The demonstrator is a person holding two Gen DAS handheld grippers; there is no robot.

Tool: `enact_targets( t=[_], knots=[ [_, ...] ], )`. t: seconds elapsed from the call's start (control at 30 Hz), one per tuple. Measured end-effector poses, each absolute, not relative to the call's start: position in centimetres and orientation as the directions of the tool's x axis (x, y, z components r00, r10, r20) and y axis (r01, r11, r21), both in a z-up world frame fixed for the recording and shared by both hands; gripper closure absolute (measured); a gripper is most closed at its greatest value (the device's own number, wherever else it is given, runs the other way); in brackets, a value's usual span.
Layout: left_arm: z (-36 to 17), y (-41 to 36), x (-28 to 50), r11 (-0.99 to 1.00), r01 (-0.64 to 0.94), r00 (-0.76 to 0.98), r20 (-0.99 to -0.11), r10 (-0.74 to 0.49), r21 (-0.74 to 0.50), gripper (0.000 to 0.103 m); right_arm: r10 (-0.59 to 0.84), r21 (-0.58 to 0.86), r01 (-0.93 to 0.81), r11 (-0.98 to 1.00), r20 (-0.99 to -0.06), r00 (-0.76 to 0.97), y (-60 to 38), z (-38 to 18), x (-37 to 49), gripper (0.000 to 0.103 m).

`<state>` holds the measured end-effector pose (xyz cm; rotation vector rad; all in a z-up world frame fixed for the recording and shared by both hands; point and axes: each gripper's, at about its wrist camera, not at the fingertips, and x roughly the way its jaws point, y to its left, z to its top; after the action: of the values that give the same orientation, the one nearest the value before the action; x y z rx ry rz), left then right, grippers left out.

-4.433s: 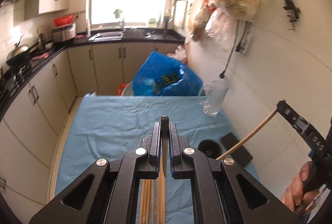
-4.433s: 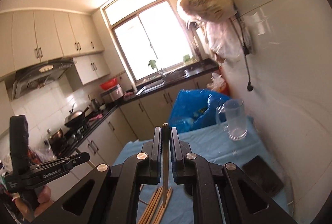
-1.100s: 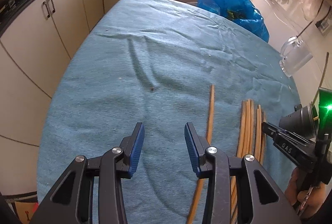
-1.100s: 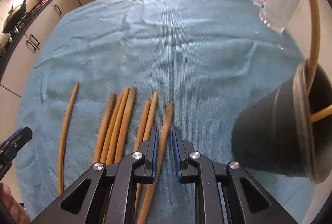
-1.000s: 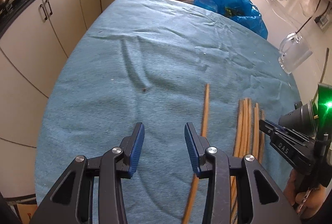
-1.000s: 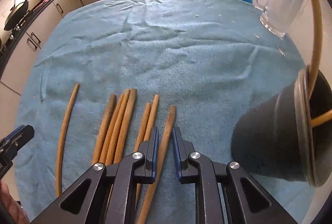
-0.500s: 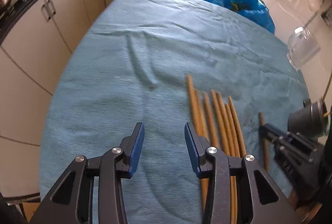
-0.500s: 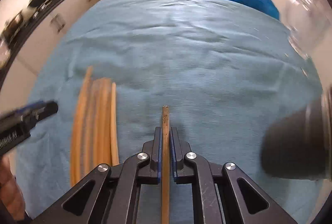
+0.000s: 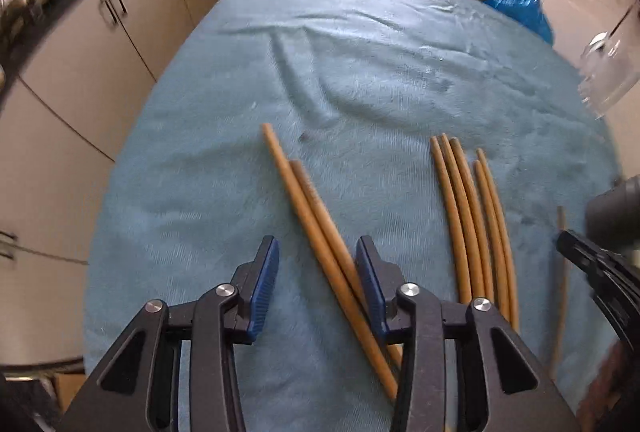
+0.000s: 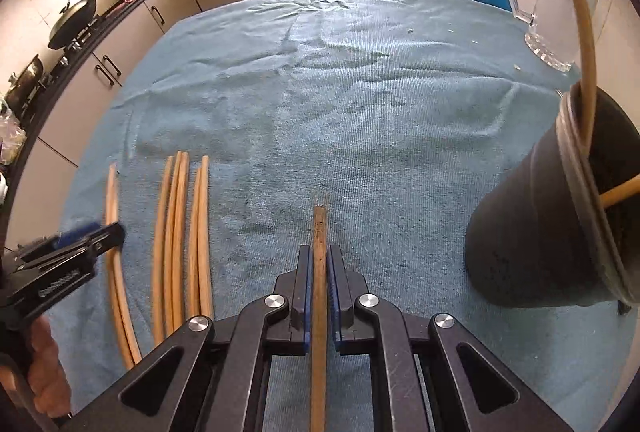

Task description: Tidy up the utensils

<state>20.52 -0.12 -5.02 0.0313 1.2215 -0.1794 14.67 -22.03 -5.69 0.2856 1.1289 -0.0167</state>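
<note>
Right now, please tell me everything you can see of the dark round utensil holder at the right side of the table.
The dark grey round utensil holder looks like matt plastic, with a paler rim band at its mouth. It stands on the blue towel cloth, near the clear glass mug. Two pale wooden chopsticks already lean inside, against its rim. The right gripper, shut on one brown chopstick, is beside it and does not touch it.

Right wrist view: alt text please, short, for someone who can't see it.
The right claw is shut on a single wooden chopstick above a blue towel-covered table. A dark utensil holder with chopsticks already in it stands to the right; more chopsticks lie on the left near the left claw.
</note>
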Motion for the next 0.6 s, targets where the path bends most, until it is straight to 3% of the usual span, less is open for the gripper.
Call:
enact_targets(
  t=[0.07,0.13,0.6],
  knots=[
    [-4.6,1.3,20.3,0.981,0.149,0.325,-0.931,-0.167,-0.123,0.077,0.154,0.243,0.156,0.958,-0.887,0.435,-22.2,-5.6,14.3,0.096],
    [-4.3,2.6,20.3,0.983,0.134,0.328,-0.93,-0.167,-0.129,0.103,0.157,0.249,0.158,0.956,-0.884,0.44,-22.4,-5.5,14.2,0.096],
    [-3.7,4.5,22.0,0.972,0.045,0.311,-0.922,-0.232,-0.229,0.103,0.182,0.283,0.155,0.947,-0.865,0.468,-22.5,-4.4,13.7,0.096]
  ],
)
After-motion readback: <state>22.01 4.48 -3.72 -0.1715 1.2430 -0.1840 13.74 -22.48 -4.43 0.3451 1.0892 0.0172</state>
